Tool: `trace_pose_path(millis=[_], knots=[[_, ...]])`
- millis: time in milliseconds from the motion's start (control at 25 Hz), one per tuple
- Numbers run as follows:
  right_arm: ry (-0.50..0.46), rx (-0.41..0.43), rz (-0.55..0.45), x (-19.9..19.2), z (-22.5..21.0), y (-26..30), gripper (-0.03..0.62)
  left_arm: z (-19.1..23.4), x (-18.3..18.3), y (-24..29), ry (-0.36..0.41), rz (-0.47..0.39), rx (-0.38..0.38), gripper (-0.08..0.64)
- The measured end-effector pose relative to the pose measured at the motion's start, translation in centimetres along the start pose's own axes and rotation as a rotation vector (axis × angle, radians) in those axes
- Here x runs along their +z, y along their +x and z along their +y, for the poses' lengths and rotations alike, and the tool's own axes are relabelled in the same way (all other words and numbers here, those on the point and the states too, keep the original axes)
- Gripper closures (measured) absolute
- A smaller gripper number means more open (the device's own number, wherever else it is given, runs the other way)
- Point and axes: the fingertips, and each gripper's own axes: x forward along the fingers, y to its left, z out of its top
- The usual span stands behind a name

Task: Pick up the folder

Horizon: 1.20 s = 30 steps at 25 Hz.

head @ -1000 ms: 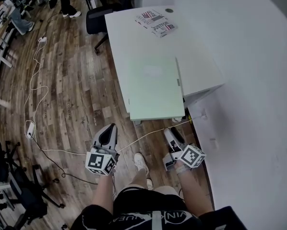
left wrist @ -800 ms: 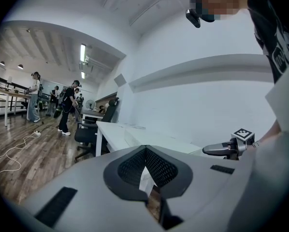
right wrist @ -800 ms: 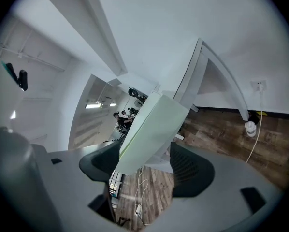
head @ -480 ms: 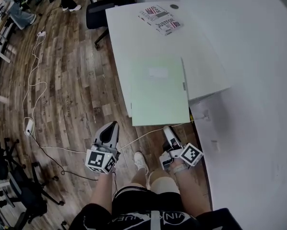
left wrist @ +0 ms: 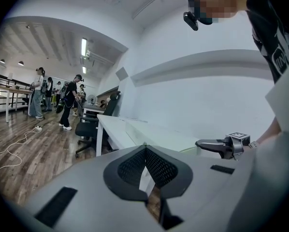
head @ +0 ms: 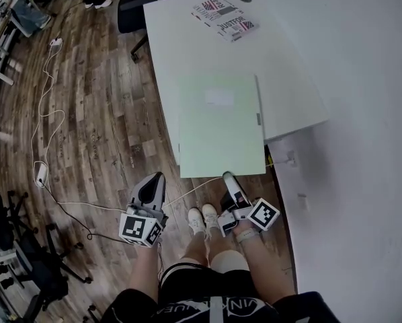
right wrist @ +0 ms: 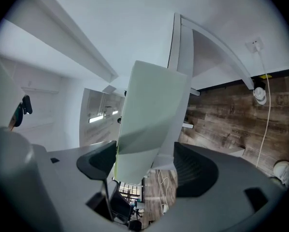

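Since a second ago the right gripper (head: 230, 180) has closed the gap to the pale green flat card folder (head: 221, 123), and its tip now sits at the folder's near right corner. That folder lies flat on the white rectangular table (head: 295, 52), its near edge overhanging the wood-plank floor (head: 100, 113). This is probably why the approach comes in level from the front: the overhang offers an edge to pinch. The right jaws are opening with the folder's edge between them, close against one pad yet unpressed, so nothing is grasped. The left gripper (head: 154, 180) hangs well to the left over the floor, jaws pressed together on nothing, seemingly in reserve.
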Motion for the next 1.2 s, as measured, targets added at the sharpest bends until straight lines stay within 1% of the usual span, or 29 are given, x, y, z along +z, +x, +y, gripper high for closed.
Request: trace_pose_path(millis=[200, 360, 560, 840, 1040, 1200], knots=[[0.029, 0.038, -0.020, 0.3, 0.3, 0.8, 0.247, 0.4, 0.3, 0.3, -0.017, 0.011, 0.024, 0.546], [0.062, 0.037, -0.022, 0.1, -0.2, 1.1, 0.247, 0.5, -0.2, 0.6, -0.013, 0.005, 0.016, 0.546], [0.078, 0.068, -0.043, 0.4, 0.7, 1.5, 0.247, 0.7, -0.5, 0.5, -0.011, 0.009, 0.015, 0.546], [0.120, 0.066, -0.072, 0.8, 0.4, 2.5, 0.247, 1.1, -1.0, 0.1, -0.023, 0.022, 0.028, 0.546], [0.171, 0.068, -0.099, 1.0, 0.0, 3.4, 0.247, 1.4, -1.6, 0.0, -0.027, 0.031, 0.034, 0.546], [0.181, 0.075, -0.103, 1.1, -0.1, 4.2, 0.249, 1.4, -2.0, 0.0, -0.030, 0.032, 0.037, 0.546]])
